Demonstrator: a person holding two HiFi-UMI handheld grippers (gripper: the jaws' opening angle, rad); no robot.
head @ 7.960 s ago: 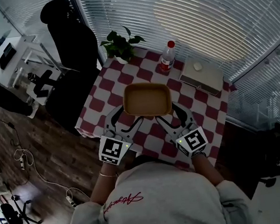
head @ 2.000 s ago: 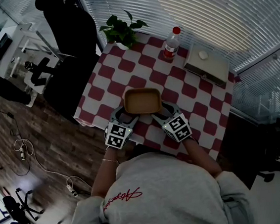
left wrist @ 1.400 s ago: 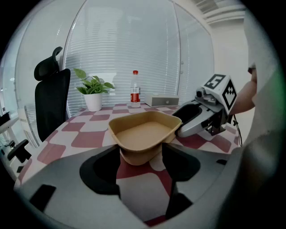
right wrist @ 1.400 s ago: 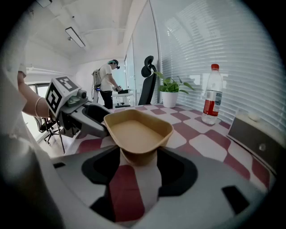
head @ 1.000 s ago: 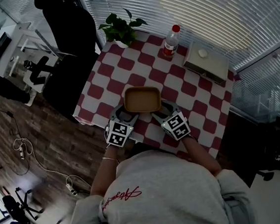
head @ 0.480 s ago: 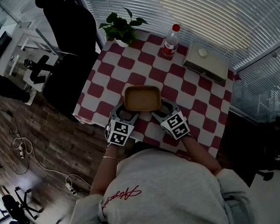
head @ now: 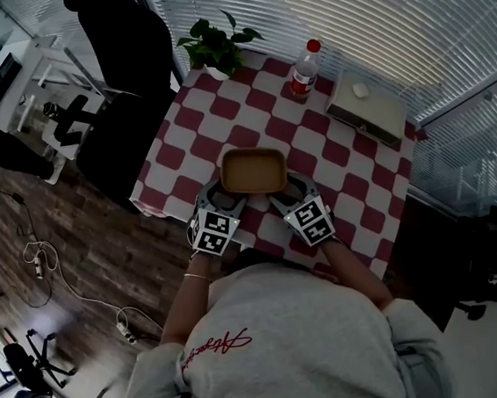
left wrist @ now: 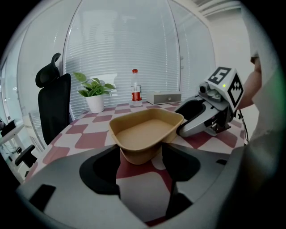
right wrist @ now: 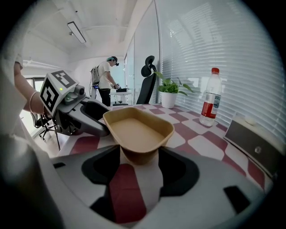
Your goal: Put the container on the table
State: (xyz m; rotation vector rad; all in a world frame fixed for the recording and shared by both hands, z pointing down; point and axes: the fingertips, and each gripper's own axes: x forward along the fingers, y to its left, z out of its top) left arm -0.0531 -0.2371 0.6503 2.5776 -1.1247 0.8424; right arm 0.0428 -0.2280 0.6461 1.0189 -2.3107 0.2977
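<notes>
The left gripper (left wrist: 140, 155) and the right gripper (right wrist: 139, 156) are nearest to the person, each with its jaws closed on one near corner of the tan container (head: 253, 170). The container stands on the checkered desk (head: 353, 184). Well behind the container are a potted plant (head: 217, 47) to the left, a bottle (head: 303, 71), and a flat box (head: 365, 109) to the right
</notes>
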